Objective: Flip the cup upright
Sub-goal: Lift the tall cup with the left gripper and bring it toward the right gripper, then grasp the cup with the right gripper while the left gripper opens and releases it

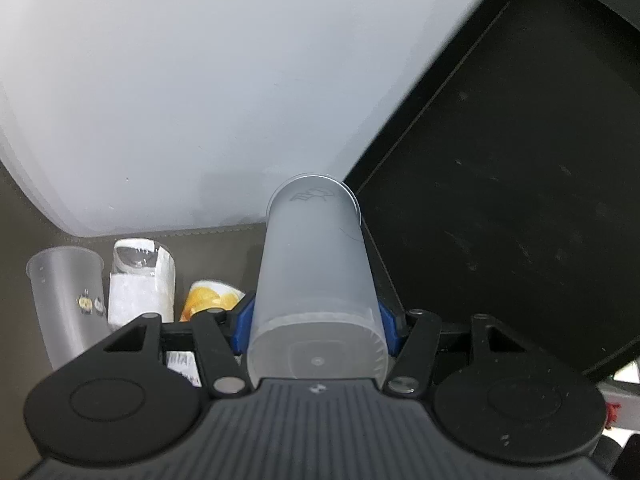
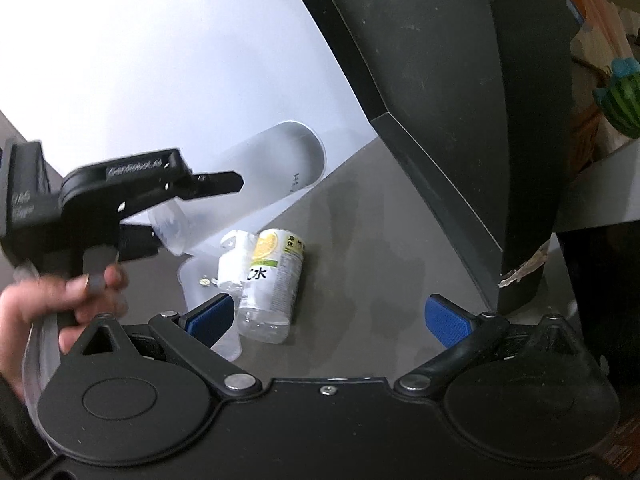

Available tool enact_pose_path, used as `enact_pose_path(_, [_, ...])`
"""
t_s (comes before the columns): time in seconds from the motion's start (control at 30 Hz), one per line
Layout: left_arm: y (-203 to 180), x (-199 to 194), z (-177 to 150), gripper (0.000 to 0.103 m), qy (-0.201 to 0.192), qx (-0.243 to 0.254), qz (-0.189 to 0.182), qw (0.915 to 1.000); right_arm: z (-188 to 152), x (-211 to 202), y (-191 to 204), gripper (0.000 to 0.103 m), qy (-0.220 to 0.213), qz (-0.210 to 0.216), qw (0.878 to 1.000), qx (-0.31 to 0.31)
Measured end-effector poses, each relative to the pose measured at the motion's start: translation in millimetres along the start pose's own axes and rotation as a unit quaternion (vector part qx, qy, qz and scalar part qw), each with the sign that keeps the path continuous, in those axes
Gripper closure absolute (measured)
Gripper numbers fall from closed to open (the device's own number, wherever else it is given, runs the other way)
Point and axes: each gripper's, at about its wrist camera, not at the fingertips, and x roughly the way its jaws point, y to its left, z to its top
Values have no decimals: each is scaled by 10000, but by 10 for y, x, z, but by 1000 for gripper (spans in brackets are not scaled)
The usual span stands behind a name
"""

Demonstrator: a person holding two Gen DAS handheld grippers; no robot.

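In the left wrist view, a second frosted cup (image 1: 66, 300) stands at the far left on the grey-brown bench (image 1: 16, 240), its open rim up. Just right of it stands a clear bottle with a white label (image 1: 142, 280), and beside that shows an orange-and-yellow printed label (image 1: 210, 298), partly hidden behind the tool. In the middle, the left tongs (image 1: 316, 322) pinch the frosted cup (image 1: 316, 276) near its closed base, one blue pad (image 1: 243, 326) pressed against each side. The base faces the camera and the open mouth points away, toward a white wall (image 1: 200, 80). A black monitor (image 1: 520, 160) fills the right side.

In the right wrist view, the person's left hand (image 2: 60, 300) shows at the left edge, wrapped around the handle of the left tool (blurred here). The cup (image 2: 276, 172) is held off the bench (image 2: 380, 240), tilted, mouth aimed up and to the right. Below it lie the second cup (image 2: 196, 280), the white-labelled bottle (image 2: 234, 264) and a bottle with a lemon label (image 2: 272, 280), close together. The right tongs (image 2: 330, 316) are spread wide with nothing between the blue pads (image 2: 446, 320). At the far right, past the monitor's stand (image 2: 520, 160), sits a watermelon-patterned toy (image 2: 620, 104).
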Motion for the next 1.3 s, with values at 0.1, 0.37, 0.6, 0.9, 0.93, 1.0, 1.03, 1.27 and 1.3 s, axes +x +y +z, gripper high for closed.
enact_pose_path(0.1, [-5,-101,-73,45,-26,-60,-68,10000,6,-46,57,0,-32,-92,9999,-34])
enact_pose_path(0.37, [55,-398,-305,45,-66,-226,-245,9994,49,-240,151,0,-95,108,9998,119])
enact_pose_path(0.6, [115,-695,-508,45,-152,-329,-333,9988,109,-327,221,0,-134,143,9994,294])
enact_pose_path(0.9, [138,-1039,-796,45,-158,-422,-529,9976,119,-294,186,0,170,662,9911,1141])
enact_pose_path(0.93, [138,-1073,-834,44,-153,-419,-537,9976,106,-284,192,0,219,734,9892,1249])
enact_pose_path(1.0, [137,-1123,-888,44,-132,-391,-564,9976,79,-265,195,0,296,846,9864,1381])
enact_pose_path(1.03, [136,-1149,-919,44,-119,-361,-585,9976,65,-257,199,0,328,904,9850,1430])
enact_pose_path(1.27, [153,-1340,-1073,44,-129,-311,-671,9972,-110,-199,207,0,609,1270,9714,1911])
enact_pose_path(1.3, [154,-1361,-1096,44,-122,-311,-697,9970,-138,-187,203,0,655,1343,9684,1999])
